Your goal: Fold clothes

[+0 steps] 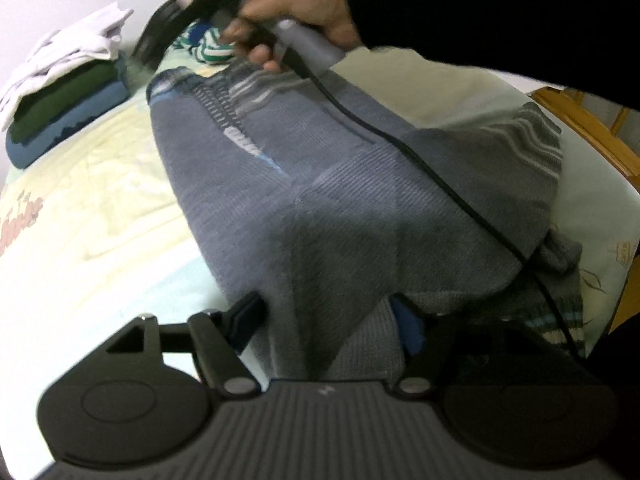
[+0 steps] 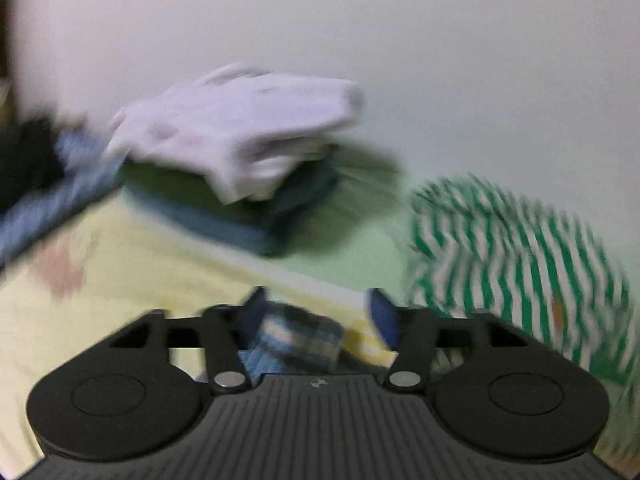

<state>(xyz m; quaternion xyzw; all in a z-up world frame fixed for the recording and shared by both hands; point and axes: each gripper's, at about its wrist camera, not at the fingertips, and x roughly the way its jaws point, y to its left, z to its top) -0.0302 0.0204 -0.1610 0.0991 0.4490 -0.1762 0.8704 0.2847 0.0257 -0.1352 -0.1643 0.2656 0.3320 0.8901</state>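
A grey-blue knit sweater (image 1: pixel 320 200) lies lengthwise on the pale yellow bed sheet (image 1: pixel 80 208), its striped sleeve (image 1: pixel 528 140) folded across at the right. Its near hem lies between the fingers of my left gripper (image 1: pixel 326 316), whose jaws stand wide apart and do not press the cloth. A person's hand (image 1: pixel 304 12) holds my right gripper (image 1: pixel 156 44), blurred, over the sweater's far end. In the right wrist view my right gripper (image 2: pixel 318 312) is open, with a blue-and-white striped cuff (image 2: pixel 296 336) lying loose between the fingers, close to the left one.
A stack of folded clothes (image 1: pixel 68 92) (image 2: pixel 240 148), white on green on blue, sits by the wall. A crumpled green-and-white striped garment (image 2: pixel 520 260) (image 1: pixel 208 48) lies beyond the sweater. A black cable (image 1: pixel 400 140) trails across the sweater. A wooden bed frame (image 1: pixel 580 120) borders the right.
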